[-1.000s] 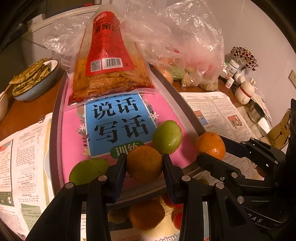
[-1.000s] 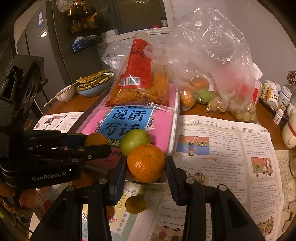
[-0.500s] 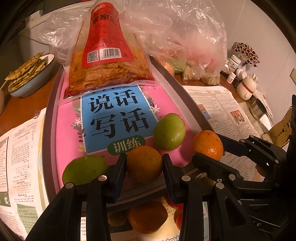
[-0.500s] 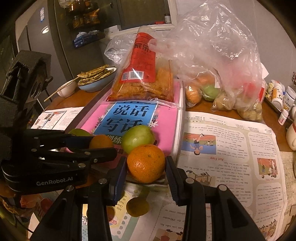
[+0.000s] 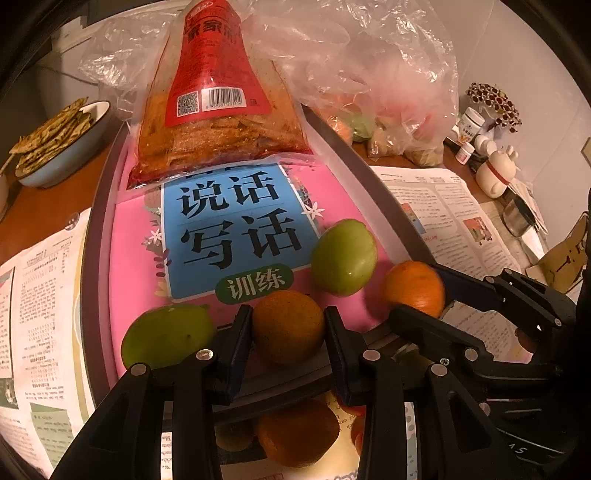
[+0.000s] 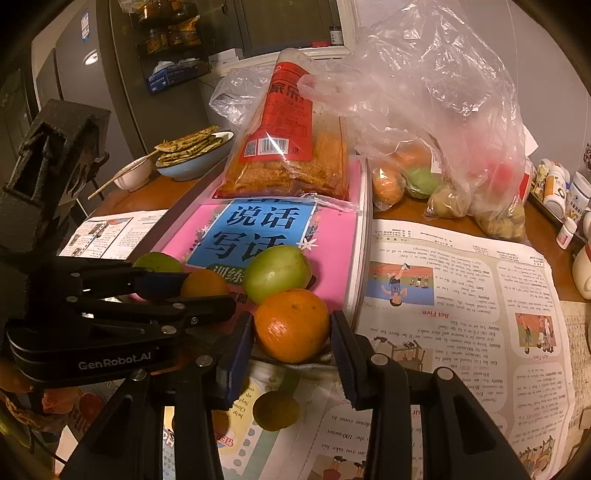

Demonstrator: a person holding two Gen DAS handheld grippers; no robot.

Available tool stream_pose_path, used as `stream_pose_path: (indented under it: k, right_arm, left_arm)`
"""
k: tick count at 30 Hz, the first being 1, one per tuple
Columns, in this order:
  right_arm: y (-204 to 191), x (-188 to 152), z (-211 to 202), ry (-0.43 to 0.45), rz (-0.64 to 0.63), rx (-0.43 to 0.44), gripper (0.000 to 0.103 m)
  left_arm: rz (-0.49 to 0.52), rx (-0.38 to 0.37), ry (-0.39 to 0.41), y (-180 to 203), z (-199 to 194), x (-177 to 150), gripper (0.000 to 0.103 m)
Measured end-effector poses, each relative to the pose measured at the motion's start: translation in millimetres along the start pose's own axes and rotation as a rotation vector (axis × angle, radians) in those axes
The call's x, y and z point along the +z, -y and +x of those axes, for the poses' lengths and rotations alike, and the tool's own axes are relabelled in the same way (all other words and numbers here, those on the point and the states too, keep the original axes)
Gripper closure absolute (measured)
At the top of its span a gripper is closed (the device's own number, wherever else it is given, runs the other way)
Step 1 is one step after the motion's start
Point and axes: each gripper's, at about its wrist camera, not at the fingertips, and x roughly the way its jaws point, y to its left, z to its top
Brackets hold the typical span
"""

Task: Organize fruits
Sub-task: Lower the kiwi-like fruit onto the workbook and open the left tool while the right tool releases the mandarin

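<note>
Left gripper (image 5: 288, 326) clamped on dull brownish-orange round fruit (image 5: 287, 325), right gripper (image 6: 291, 325) clamped on bright orange round mandarin (image 6: 291, 324); both over pink glossy book cover (image 5: 136, 240), likely for lining up beside green fruits.

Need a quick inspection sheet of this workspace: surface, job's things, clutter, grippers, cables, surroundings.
Surface: wooden table under newspaper sheets; pink book lies in a grey tray.
Job's things: two green fruits on the book; more fruit in a clear plastic bag.
Clutter: snack packet, bowl of flatbreads, small bottles.
Grippers: left gripper shut on dull orange; right gripper shut on bright orange.
Cables: nothing seen.
Surroundings: fridge, shelf of jars.
</note>
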Motion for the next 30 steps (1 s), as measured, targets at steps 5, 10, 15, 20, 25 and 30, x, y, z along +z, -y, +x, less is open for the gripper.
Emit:
stream_pose_path:
  k: [5,10,15,20,25,30]
  right_arm:
    - [0,0,-1,-0.001,0.007,0.007,0.060]
    - [1,-1,-6,0.003,0.010,0.005,0.059]
    - [0,-1,-12,0.011,0.008,0.002,0.056]
    - [1,-1,-17,0.019,0.012,-0.012,0.050]
    - [7,-1,-21,0.021,0.022,-0.030,0.043]
    - [13,0,-27,0.035,0.036,-0.037,0.042]
  left_arm:
    - [0.000,0.001,-0.002,-1,0,-1,0.063]
    - [0.001,0.005,-0.003,0,0,-2,0.063]
    - [-0.003,0.002,0.004,0,-4,-2,0.059]
    - [-0.002,0.000,0.009,0,-8,-3,0.053]
    - [-0.007,0.001,0.017,-1,-13,-3,0.049]
    - [-0.007,0.008,0.039,0,-23,-3,0.040]
